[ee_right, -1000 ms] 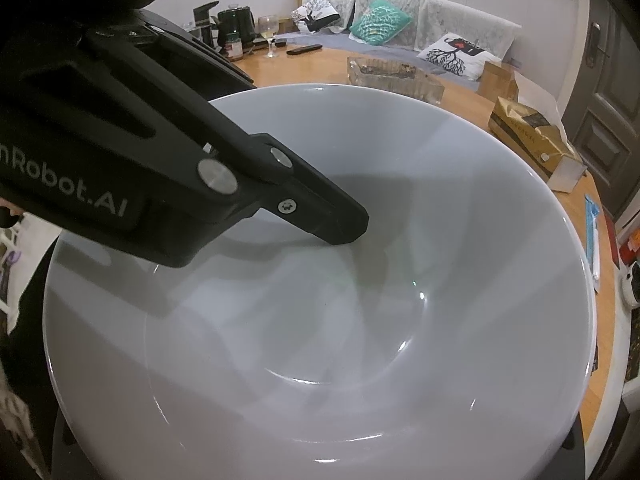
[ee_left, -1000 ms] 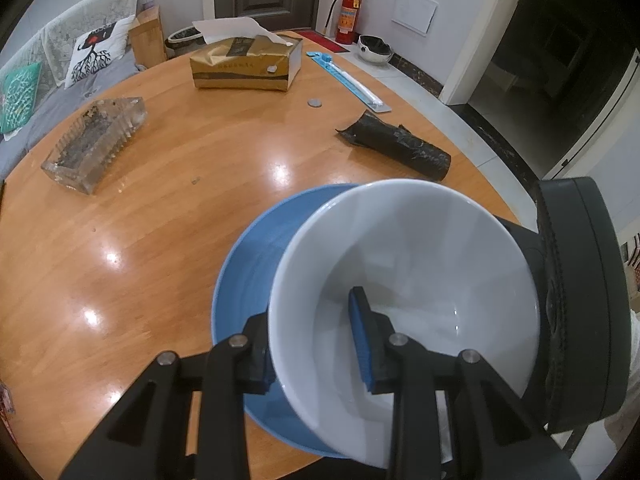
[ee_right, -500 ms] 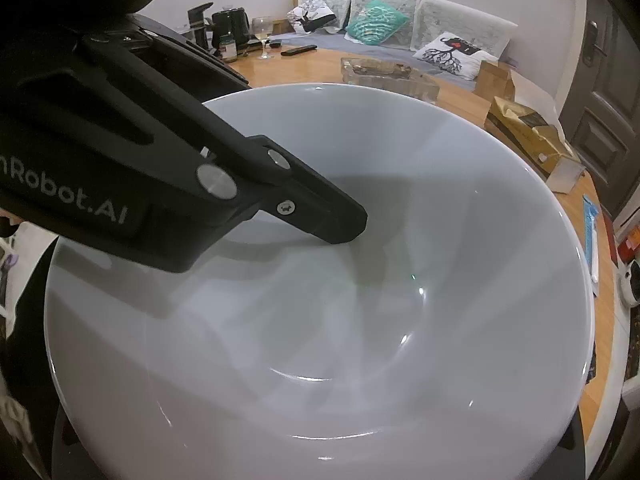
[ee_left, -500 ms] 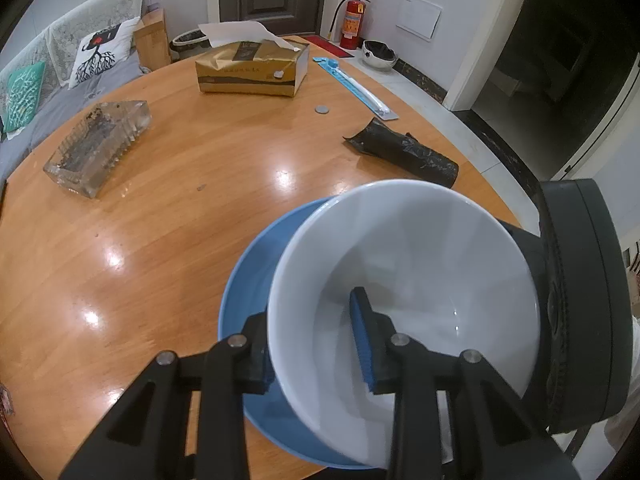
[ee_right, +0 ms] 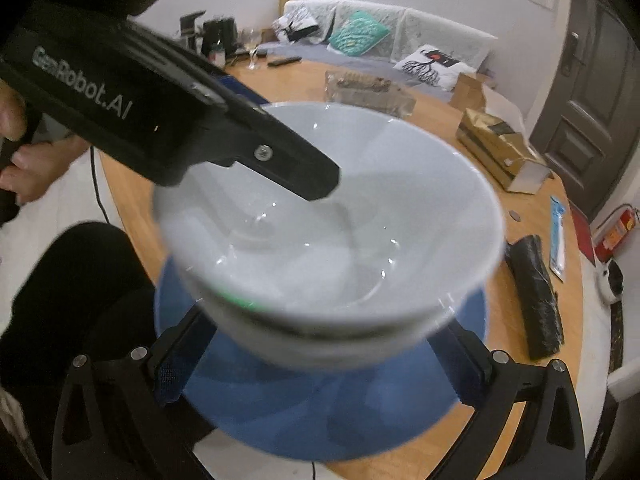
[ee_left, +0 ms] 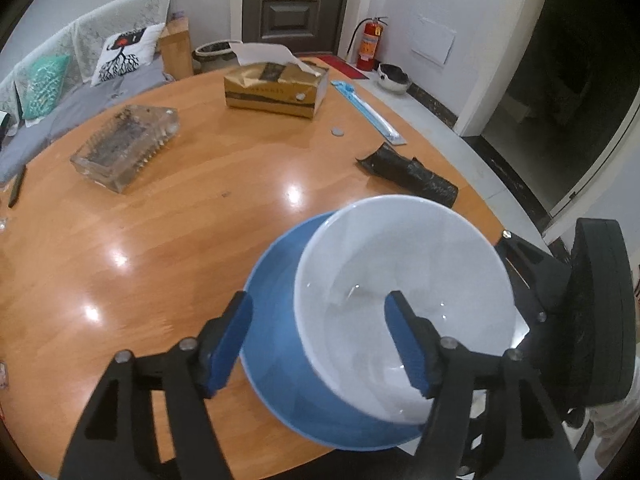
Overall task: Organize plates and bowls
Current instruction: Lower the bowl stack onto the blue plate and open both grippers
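While your left gripper (ee_left: 320, 344) jaws are opening, clear of the white bowl's (ee_left: 404, 280) rim between them, the bowl sits on the blue plate (ee_left: 276, 280). Your right gripper (ee_right: 316, 376) stands wide around its base, contact unclear.

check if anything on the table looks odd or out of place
The white bowl sits off-centre on the blue plate, toward one edge, right at the table's near rim. A crumpled black bag roll and a coin also lie loose on the table.
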Tool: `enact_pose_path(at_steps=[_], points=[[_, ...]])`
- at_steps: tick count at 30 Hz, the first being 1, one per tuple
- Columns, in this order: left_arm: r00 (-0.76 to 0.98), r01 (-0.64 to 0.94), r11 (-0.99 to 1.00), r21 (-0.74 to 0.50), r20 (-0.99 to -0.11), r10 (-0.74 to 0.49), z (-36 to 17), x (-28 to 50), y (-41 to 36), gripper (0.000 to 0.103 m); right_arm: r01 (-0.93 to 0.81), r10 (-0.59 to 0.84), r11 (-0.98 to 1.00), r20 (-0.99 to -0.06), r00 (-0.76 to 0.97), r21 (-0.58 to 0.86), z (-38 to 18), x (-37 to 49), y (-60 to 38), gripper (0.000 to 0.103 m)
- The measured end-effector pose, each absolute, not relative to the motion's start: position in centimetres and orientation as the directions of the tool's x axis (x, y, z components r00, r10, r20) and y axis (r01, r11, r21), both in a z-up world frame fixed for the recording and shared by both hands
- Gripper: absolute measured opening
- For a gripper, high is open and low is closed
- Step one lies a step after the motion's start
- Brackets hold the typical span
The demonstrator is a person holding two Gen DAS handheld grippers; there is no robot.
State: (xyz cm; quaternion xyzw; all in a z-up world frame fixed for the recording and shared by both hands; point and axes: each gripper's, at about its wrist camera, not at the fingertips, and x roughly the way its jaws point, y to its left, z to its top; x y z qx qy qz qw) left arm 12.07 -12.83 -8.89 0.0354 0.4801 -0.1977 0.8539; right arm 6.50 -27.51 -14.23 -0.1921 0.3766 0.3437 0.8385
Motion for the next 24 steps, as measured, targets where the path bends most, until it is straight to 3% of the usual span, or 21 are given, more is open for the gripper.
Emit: enact_pose_path(at_steps=[3, 6, 10, 13, 24], points=[[0.483, 0.359, 0.923, -0.137, -0.819, -0.309, -8.0, 11.4, -12.3, 0.071, -0.695, 0.434, 0.717, -0.747, 0.503, -0.051, -13.9, 5.7, -28.1, 0.101], [0.519, 0.348, 0.927, -0.139, -0.795, -0.314, -7.0, 10.4, -11.6, 0.085, -0.663, 0.451, 0.748, -0.715, 0.534, -0.022, -13.2, 4.8, -29.0, 0.102], [0.548, 0.326, 0.935, -0.141, -0.778, -0.308, -6.0, 9.1, -10.7, 0.089, -0.615, 0.439, 0.788, -0.681, 0.586, -0.021, -11.7, 3.7, -29.6, 0.102], [0.577, 0.288, 0.949, -0.127, -0.768, -0.278, -5.4, 8.1, -9.9, 0.100, -0.582, 0.435, 0.813, -0.657, 0.615, -0.006, -10.6, 3.1, -29.8, 0.102], [0.687, 0.152, 0.988, -0.041, -0.714, -0.135, -4.3, 4.9, -7.4, 0.102, -0.494, 0.378, 0.868, -0.582, 0.720, -0.048, -6.8, 0.6, -28.3, 0.102]])
